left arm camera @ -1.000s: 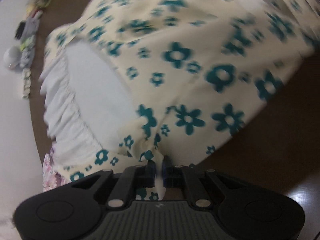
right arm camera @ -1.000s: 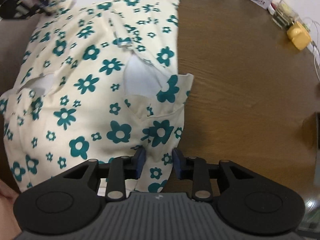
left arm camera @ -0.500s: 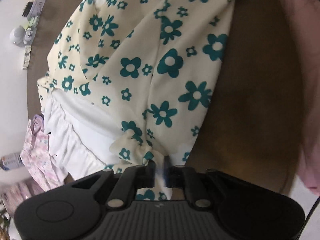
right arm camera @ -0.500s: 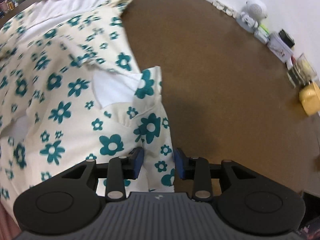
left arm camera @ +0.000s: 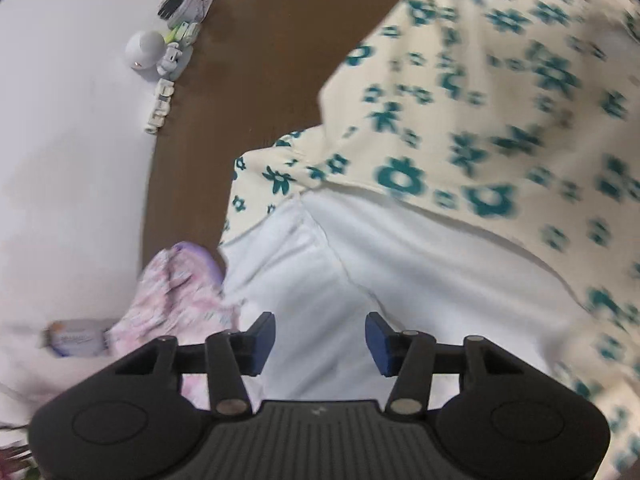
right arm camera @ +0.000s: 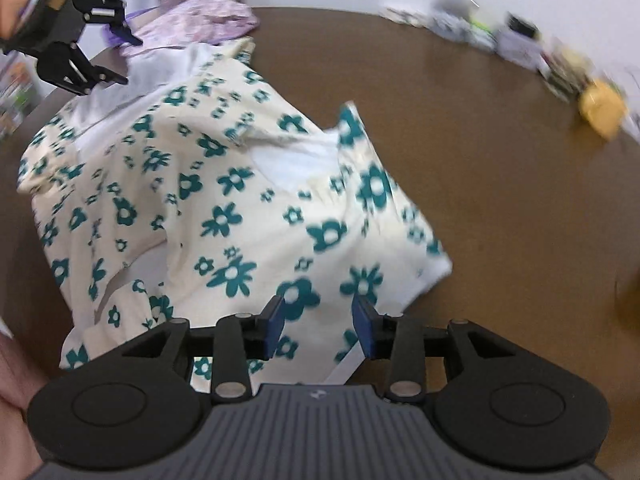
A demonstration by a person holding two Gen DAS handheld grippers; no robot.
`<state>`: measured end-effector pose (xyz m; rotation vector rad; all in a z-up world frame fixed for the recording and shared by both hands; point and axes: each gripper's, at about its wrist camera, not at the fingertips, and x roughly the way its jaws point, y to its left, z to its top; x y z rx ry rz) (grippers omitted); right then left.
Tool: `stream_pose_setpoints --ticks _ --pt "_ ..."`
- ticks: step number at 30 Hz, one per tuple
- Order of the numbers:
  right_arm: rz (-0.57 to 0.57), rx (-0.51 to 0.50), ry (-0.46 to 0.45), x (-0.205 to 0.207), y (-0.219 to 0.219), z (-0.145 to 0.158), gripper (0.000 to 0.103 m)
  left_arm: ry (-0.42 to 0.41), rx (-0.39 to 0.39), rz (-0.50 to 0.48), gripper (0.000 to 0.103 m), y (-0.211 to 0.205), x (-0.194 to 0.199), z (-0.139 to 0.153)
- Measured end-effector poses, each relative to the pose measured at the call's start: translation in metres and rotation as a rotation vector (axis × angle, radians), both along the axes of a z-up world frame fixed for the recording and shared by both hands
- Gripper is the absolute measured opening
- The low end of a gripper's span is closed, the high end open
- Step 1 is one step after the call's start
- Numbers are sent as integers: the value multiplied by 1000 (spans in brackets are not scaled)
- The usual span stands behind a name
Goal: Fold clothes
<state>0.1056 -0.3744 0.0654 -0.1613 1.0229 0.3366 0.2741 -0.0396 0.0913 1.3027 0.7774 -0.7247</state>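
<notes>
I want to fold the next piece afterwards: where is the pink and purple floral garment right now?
The pink floral garment lies at the table's far edge, touching the flowered dress's white lining, left of the left gripper.

Brown round table [right arm camera: 500, 168] against white wall [left arm camera: 60, 140].

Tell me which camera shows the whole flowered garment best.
The right wrist view: the flowered garment lies nearly whole on the brown table, edges visible on all sides. The left wrist view shows only a blurred close part of it, mostly its white inner side.
</notes>
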Motion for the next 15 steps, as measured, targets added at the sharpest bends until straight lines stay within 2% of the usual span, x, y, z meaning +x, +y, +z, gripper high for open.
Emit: stream_pose_setpoints --ticks 1,4,6,8,11,15 --pt "-25 13 9 -1 -1 -4 38 32 -22 3 49 1 12 -6" --pt "-82 27 16 0 -2 -14 40 151 -57 43 40 8 36 -16" --pt "-97 19 21 6 -2 -15 40 253 -76 122 27 16 47 -14" --pt "-95 5 29 15 -3 -15 40 309 -86 151 18 24 44 -12" --pt "-54 -15 41 32 -3 -16 40 326 -78 163 0 33 22 -12" --pt "33 -23 42 59 0 -17 40 282 -48 227 0 46 -25 -12"
